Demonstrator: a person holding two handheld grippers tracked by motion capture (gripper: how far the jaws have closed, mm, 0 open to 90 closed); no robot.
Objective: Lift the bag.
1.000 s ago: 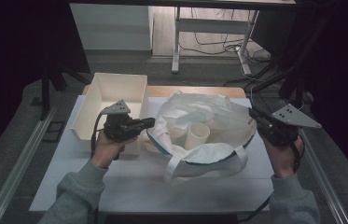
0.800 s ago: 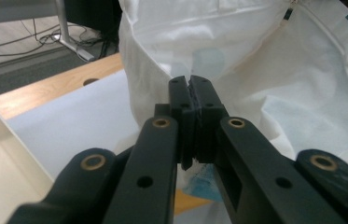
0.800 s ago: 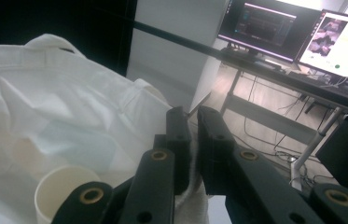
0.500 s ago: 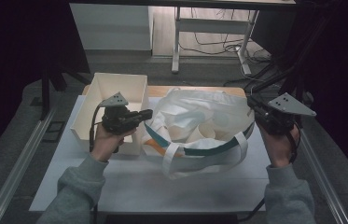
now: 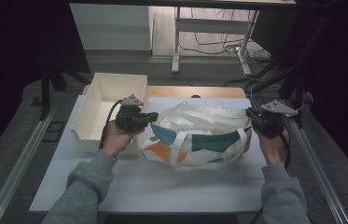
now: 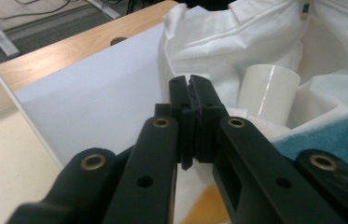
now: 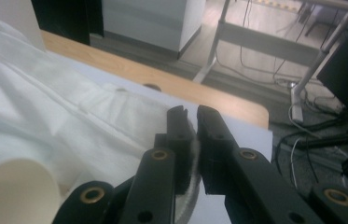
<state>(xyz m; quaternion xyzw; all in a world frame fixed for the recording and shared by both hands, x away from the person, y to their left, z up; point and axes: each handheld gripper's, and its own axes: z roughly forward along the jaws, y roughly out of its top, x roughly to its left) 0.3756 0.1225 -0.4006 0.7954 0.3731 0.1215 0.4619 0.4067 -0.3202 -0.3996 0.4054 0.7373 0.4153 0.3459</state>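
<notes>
Both tongs, left [image 5: 152,116] and right [image 5: 250,115], are clenched on the tote bag's [image 5: 199,140] rim, spreading it on the surface [image 5: 162,182]; the cup [image 6: 267,93] sits inside, unloading apparently remains.

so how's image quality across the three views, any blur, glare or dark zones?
High view: sharp on the lit table, with the tote bag clear, but the room at both sides is nearly black. Left gripper view: the left claw is crisp, a glare streak runs down the white cup, and the near links are soft. Right gripper view: the right claw is sharp, the bag cloth is bright and washed, and the floor is slightly soft.
</notes>
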